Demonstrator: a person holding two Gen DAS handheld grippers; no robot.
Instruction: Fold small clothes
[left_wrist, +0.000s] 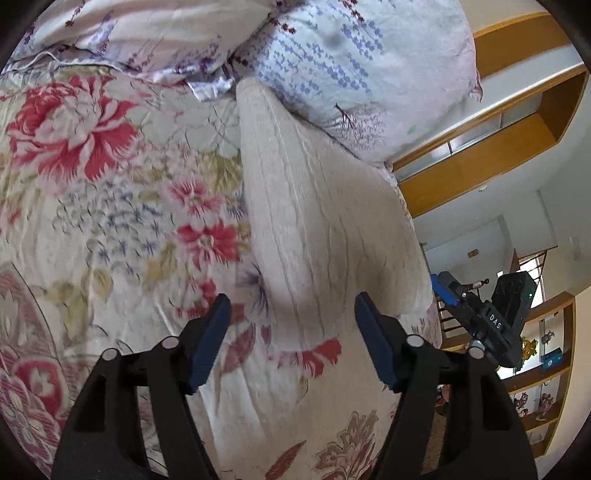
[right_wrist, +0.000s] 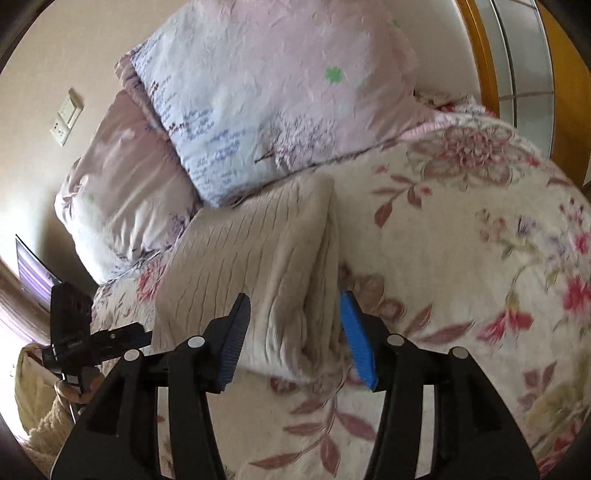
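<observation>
Both grippers — left gripper (left_wrist: 291, 328), right gripper (right_wrist: 295, 332) — held jaws apart, empty, around the folded beige knit garment (right_wrist: 255, 251) on the floral bedspread (left_wrist: 92, 221), apparently for pressing it.

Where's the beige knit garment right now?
The beige knit garment lies folded on the floral bedspread, its far end against the pillows. In both wrist views it sits just ahead of the open fingers.

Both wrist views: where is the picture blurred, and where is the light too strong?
Left wrist view: the floral bedspread is smeared at left; the knit garment stays fairly sharp. Right wrist view: blur on the garment's near edge and the bedspread at right; glare washes out the lower left corner.
</observation>
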